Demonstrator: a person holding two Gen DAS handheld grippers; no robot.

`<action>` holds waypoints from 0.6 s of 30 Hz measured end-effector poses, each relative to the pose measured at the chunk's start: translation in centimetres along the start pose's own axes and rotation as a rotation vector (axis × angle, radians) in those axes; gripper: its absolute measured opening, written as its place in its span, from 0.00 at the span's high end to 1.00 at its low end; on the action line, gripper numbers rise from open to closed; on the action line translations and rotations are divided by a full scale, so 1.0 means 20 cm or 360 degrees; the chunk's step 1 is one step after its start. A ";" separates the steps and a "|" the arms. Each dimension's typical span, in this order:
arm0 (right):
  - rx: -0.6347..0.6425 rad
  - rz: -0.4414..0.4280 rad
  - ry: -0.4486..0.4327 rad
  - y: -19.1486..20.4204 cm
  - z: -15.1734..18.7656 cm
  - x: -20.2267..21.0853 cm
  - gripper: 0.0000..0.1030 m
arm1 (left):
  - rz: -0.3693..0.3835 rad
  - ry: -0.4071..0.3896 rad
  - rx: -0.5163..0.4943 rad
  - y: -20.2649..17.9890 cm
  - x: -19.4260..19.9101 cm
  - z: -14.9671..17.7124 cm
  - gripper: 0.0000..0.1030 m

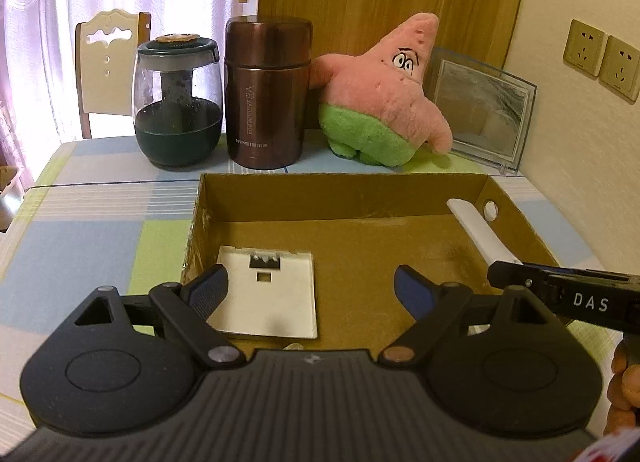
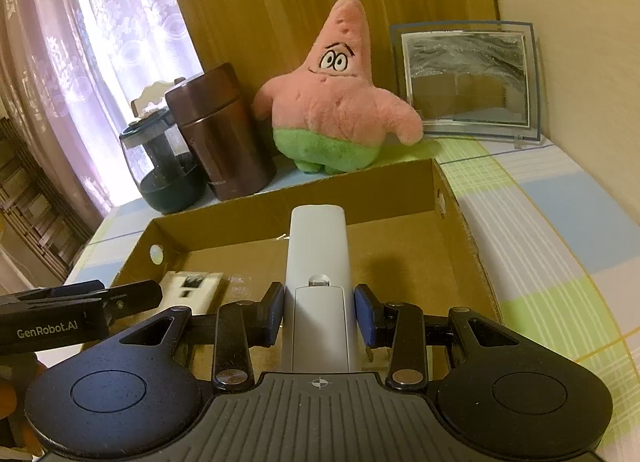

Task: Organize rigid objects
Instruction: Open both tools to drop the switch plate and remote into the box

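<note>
White plate (image 1: pixel 268 294) already in cardboard box (image 1: pixel 340 197); R tongs (image 2: pixel 319 314) pinching remote (image 2: pixel 318 262) over box, drop pending; L tongs (image 1: pixel 310 286) spread, empty.

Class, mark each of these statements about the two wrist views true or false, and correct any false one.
1. The right gripper is shut on the white remote control. True.
2. The left gripper holds the white plate. False: its jaws are open and empty above the white switch plate.
3. The switch plate lies inside the cardboard box. True.
4. The pink starfish plush sits in the box. False: it stands behind it, on the table.
5. The brown vacuum flask stands beside the glass jar. True.
</note>
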State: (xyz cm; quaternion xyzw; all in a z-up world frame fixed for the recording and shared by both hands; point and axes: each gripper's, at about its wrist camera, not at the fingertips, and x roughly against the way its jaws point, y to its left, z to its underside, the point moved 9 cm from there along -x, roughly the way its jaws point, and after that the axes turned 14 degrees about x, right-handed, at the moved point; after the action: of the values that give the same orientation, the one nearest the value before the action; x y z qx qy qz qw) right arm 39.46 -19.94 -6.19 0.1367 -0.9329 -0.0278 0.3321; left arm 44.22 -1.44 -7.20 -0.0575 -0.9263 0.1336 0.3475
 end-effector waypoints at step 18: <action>0.0019 -0.0057 -0.0044 0.07 -0.01 -0.03 0.41 | -0.0039 0.0001 -0.0030 0.02 0.00 0.01 0.15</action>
State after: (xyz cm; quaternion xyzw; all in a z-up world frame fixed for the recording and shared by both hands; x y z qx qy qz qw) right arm 39.63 -18.47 -6.23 0.1549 -0.9349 -0.0300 0.3178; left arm 44.05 -1.16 -7.40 -0.0495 -0.9280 0.1206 0.3489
